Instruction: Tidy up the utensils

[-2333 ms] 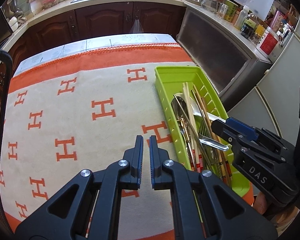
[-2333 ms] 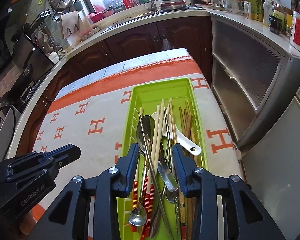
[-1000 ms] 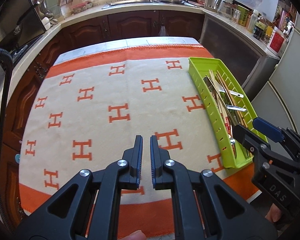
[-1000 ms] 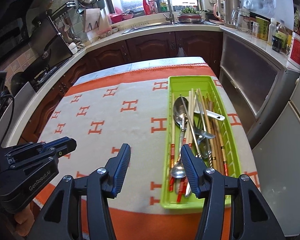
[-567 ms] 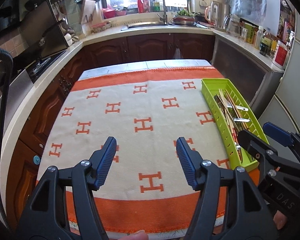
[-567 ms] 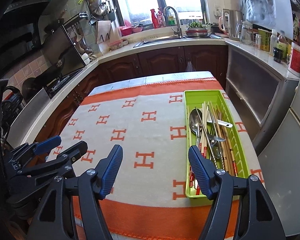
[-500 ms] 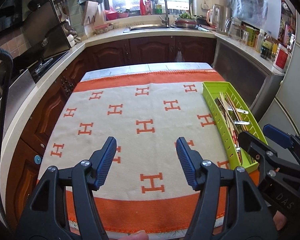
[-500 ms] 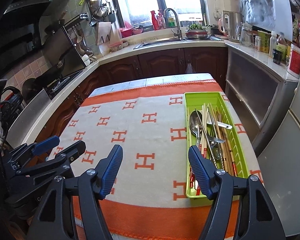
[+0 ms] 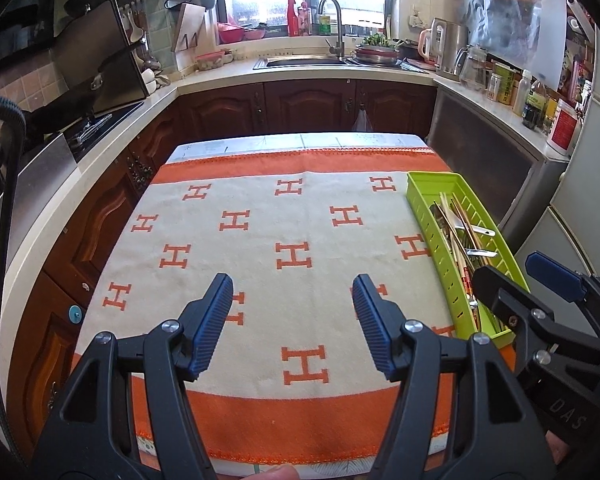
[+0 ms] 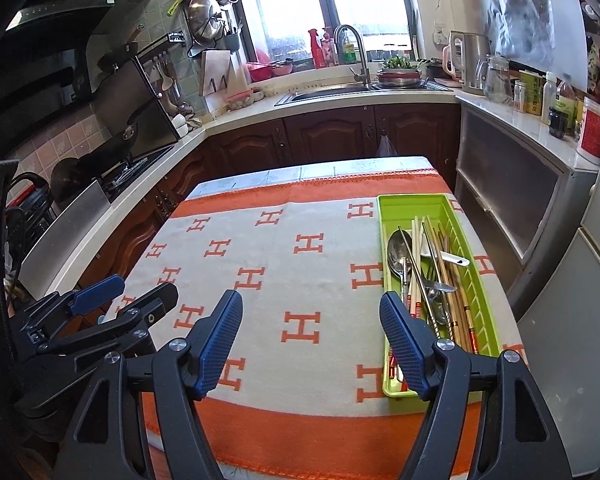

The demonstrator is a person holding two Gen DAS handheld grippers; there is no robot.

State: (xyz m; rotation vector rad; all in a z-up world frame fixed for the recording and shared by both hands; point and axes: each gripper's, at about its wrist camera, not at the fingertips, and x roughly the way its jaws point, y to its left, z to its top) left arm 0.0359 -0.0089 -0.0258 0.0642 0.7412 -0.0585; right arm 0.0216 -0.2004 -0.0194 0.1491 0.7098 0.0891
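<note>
Two wrist views (angled down), shared table (image 9: 260,216)

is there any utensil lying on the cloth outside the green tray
No, the spoons and chopsticks all lie inside the green tray, and the orange and white cloth beside it carries nothing.

The right tool (image 9: 540,280) reads "DAS"; the cloth (image 9: 260,280) repeats "H".

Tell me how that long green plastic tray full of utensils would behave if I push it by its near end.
The long green plastic tray lies on a cream and orange towel-like cloth, so it would probably drag and bunch the fabric rather than glide. Being narrow, it may well pivot if pushed off-centre. The chopsticks and spoons lie loose and crossed, so they would likely rattle and shift.
</note>
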